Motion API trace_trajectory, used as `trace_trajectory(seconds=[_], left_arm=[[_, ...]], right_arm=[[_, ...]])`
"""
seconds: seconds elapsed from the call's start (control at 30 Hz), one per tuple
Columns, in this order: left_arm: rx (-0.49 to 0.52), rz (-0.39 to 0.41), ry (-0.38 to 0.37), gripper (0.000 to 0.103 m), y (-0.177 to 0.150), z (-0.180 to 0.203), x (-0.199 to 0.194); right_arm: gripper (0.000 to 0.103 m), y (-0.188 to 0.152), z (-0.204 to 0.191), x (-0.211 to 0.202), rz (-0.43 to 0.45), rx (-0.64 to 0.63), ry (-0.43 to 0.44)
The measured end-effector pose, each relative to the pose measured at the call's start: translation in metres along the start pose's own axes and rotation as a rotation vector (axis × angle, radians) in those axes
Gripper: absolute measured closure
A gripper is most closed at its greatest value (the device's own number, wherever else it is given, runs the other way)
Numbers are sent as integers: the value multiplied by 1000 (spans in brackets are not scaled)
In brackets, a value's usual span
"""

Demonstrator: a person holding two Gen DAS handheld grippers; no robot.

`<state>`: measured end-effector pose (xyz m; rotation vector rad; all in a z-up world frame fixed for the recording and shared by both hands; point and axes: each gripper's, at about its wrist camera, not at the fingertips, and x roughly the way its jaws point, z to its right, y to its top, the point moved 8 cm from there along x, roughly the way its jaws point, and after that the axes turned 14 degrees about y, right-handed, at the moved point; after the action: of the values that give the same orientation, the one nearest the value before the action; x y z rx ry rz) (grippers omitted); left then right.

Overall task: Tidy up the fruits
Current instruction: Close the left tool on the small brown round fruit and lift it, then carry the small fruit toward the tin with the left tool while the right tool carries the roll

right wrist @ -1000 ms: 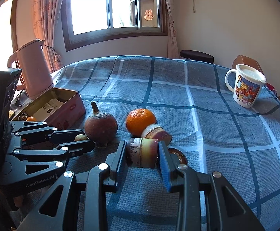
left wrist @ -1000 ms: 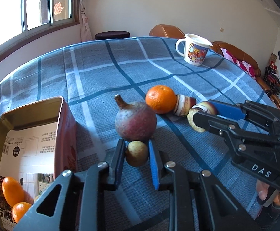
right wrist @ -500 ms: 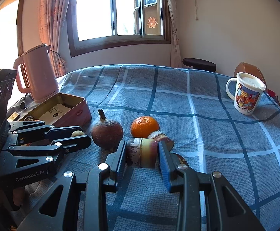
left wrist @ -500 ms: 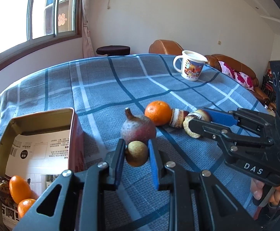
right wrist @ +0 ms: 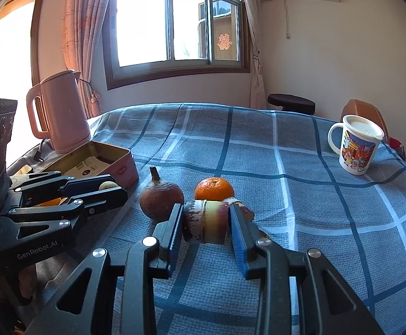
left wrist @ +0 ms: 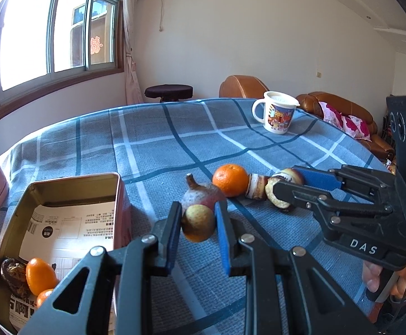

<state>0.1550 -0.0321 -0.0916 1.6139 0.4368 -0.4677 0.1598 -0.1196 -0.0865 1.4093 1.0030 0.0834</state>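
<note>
The left gripper (left wrist: 198,224) pinches a small yellow fruit (left wrist: 197,223) and has lifted it off the table (left wrist: 152,150) since a second ago, beside the open tin (left wrist: 63,187). The right gripper (right wrist: 206,224) stays pressed on an apple piece (right wrist: 206,224), near the orange (right wrist: 213,188) and the brown fruit (right wrist: 161,199).

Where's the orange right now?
The orange sits on the blue checked tablecloth mid-table in both wrist views, right of the dark reddish stemmed fruit and just behind the apple piece gripped in the right gripper.
</note>
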Motion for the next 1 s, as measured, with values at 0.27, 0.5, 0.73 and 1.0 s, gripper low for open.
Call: trace_trajectory(seconds=[0.27, 0.5, 0.73, 1.0], left_arm=[[-11, 40, 16, 77, 2, -3, -8], [-14, 70, 26, 77, 4, -4, -14], [-23, 93, 32, 77, 5, -7, -19], [-31, 125, 40, 77, 7, -10, -26]], right_arm=[[68, 2, -3, -5, 28, -16, -2], [68, 4, -5, -10, 54, -33, -6], [68, 6, -6, -15, 76, -45, -10], [68, 8, -10, -21, 103, -70, -21]])
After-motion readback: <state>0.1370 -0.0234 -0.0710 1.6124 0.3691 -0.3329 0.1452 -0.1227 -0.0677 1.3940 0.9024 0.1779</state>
